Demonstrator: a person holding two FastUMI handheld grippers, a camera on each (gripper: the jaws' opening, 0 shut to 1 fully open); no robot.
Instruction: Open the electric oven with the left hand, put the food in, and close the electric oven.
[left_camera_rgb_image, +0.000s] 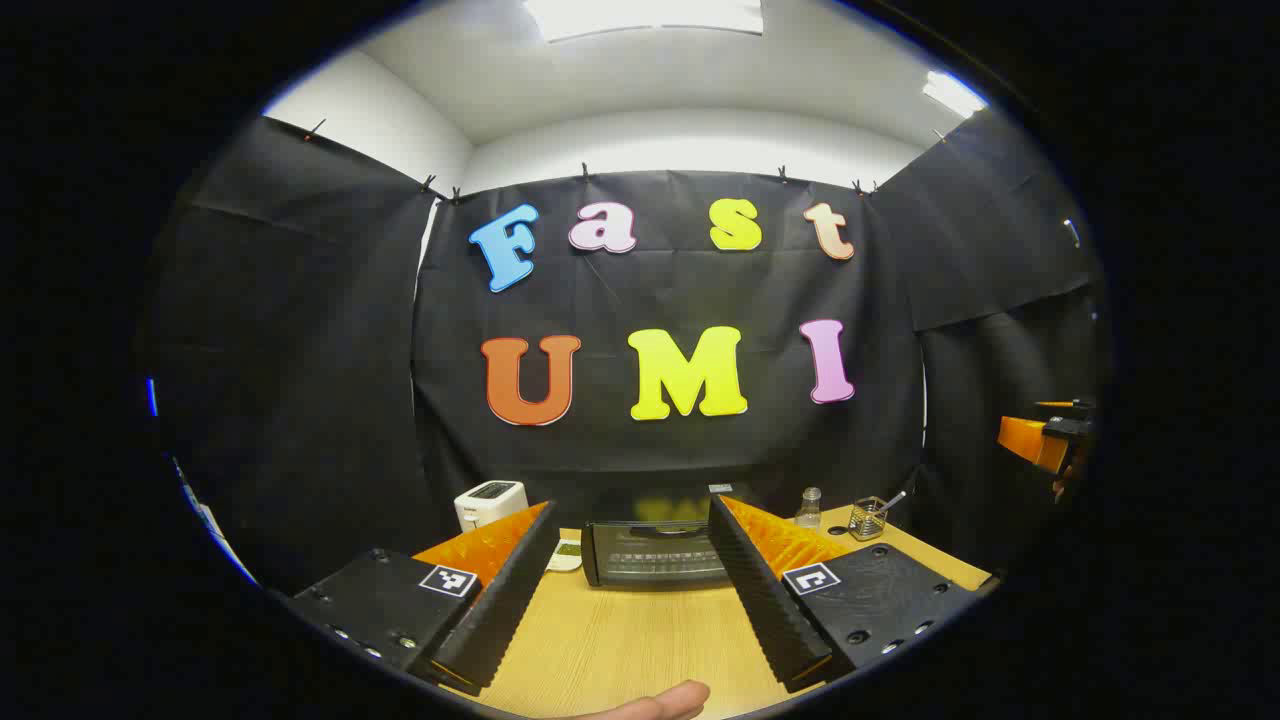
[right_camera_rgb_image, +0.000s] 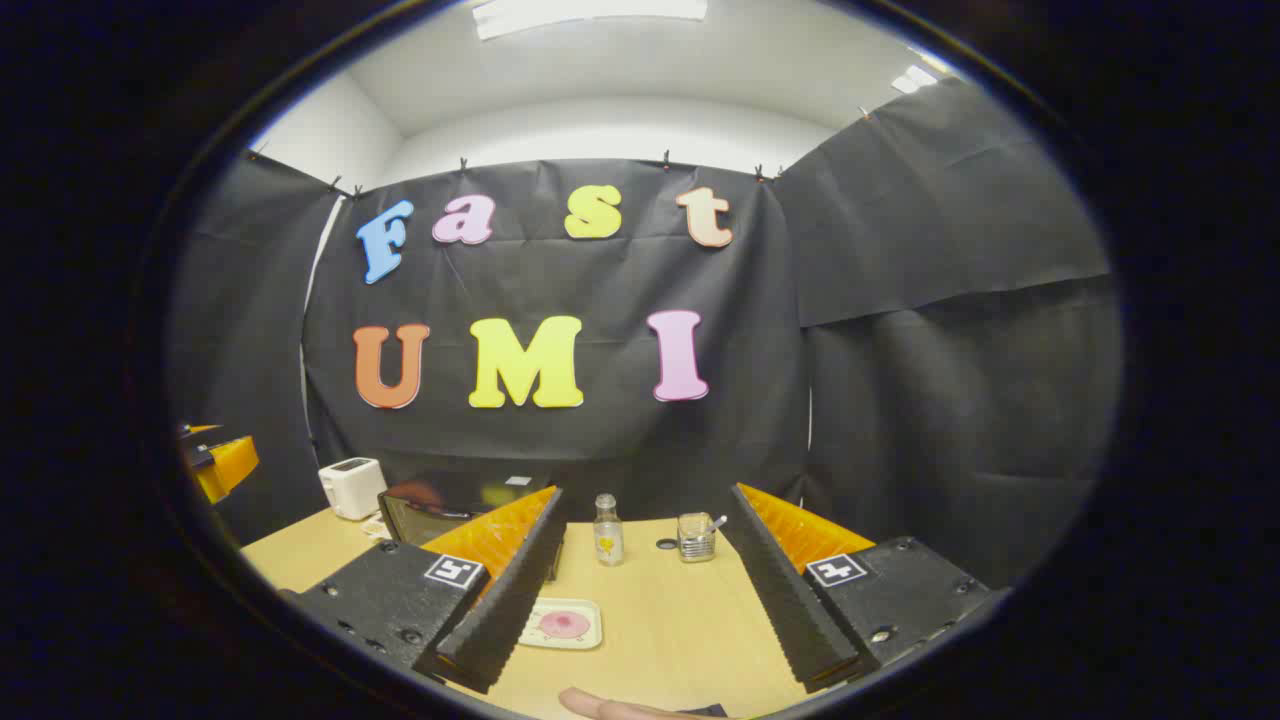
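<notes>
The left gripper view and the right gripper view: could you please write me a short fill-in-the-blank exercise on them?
1. The oven door is ____.
2. The pink food lies on a ____ on the table.
3. The toaster stands to the ____ of the oven in the left gripper view.
4. Both the left claw and the right claw are ____.

Missing words: closed; plate; left; open

Readable text on the objects: none.
Gripper markers: a square black-and-white coded tag sits on each finger block of the left gripper (left_camera_rgb_image: 634, 590) and of the right gripper (right_camera_rgb_image: 640, 590); they are patterns, not words.
Bottle (right_camera_rgb_image: 607, 531): near the tabletop's far edge, it bears a small yellow mark, too small to read.
Oven (left_camera_rgb_image: 655, 552): no legible brand or numbers on its front.
</notes>
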